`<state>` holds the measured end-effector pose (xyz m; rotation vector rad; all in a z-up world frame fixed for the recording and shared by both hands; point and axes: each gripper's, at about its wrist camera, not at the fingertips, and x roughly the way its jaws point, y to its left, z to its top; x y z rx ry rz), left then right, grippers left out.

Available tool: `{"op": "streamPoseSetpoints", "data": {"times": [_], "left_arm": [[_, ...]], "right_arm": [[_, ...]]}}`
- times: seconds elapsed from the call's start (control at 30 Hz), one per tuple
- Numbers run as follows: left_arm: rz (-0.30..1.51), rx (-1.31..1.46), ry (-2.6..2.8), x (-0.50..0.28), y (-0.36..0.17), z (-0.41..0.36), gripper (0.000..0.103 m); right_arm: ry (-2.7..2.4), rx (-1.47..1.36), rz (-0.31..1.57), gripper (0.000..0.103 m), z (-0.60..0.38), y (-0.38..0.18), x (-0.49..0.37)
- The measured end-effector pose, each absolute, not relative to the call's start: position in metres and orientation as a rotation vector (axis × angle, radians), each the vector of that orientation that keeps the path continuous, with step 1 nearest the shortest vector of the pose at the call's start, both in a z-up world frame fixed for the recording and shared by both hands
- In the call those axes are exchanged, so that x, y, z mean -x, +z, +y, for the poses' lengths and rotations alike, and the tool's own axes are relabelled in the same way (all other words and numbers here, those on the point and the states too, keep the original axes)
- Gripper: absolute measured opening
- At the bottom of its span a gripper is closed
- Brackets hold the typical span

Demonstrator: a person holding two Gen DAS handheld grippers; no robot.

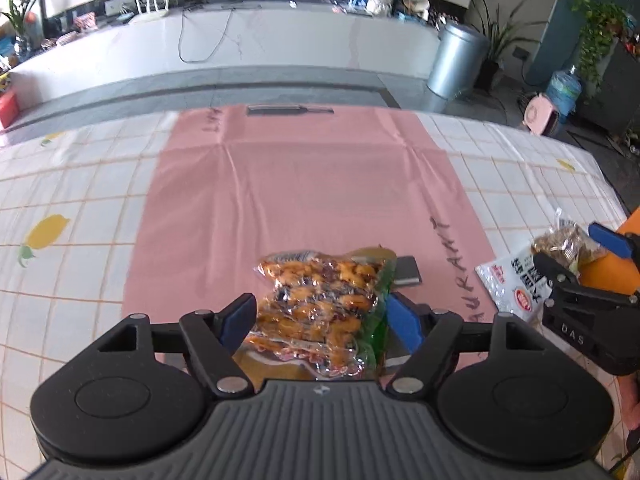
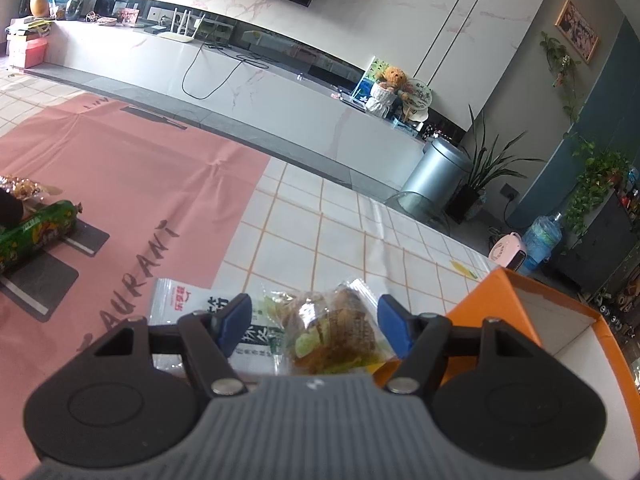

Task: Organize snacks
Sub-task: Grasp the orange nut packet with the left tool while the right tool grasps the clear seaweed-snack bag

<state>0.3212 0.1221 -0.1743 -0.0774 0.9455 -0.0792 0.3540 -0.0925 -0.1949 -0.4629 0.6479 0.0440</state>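
Early going: the orange box [image 2: 532,300] at the table's right edge looks empty. Left tool [image 1: 322,318] gapes wide around the orange snack bag [image 1: 320,300] mid-mat; right tool [image 2: 316,322] brackets, not pinching, the brown snack packet [image 2: 336,328] beside it

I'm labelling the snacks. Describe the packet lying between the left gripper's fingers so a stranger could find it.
Find the pink mat on the tiled tablecloth. At its near edge lies a clear packet of orange snacks. Unlike the green tube beside it, it is flat, see-through and crinkled.
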Motion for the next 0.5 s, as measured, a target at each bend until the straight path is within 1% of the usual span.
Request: {"op": "streamPoseSetpoints", "data": {"times": [0.07,0.13,0.2,0.23,0.27,0.3,0.33,0.5], "left_arm": [[0.942,0.069,-0.084,-0.322,-0.178,0.122,0.093],[0.943,0.090,-0.089,-0.322,-0.180,0.125,0.094],[0.941,0.094,-0.093,-0.320,-0.180,0.126,0.092],[0.940,0.104,-0.098,-0.319,-0.179,0.126,0.087],[0.943,0.112,-0.097,-0.318,-0.178,0.126,0.087],[0.949,0.113,-0.096,-0.316,-0.178,0.125,0.086],[0.950,0.112,-0.099,-0.312,-0.177,0.124,0.086],[0.985,0.152,-0.115,-0.287,-0.174,0.116,0.085]], "right_arm": [[0.043,0.472,0.648,0.065,-0.092,-0.197,-0.355],[0.032,0.478,0.640,0.057,-0.092,-0.198,-0.355],[0.040,0.465,0.638,0.054,-0.094,-0.197,-0.354],[0.044,0.467,0.634,0.053,-0.094,-0.196,-0.352],[0.048,0.470,0.630,0.050,-0.094,-0.196,-0.350],[0.053,0.469,0.626,0.047,-0.094,-0.194,-0.348],[0.057,0.463,0.622,0.037,-0.093,-0.192,-0.345],[0.110,0.427,0.645,0.038,-0.091,-0.184,-0.321]]}}
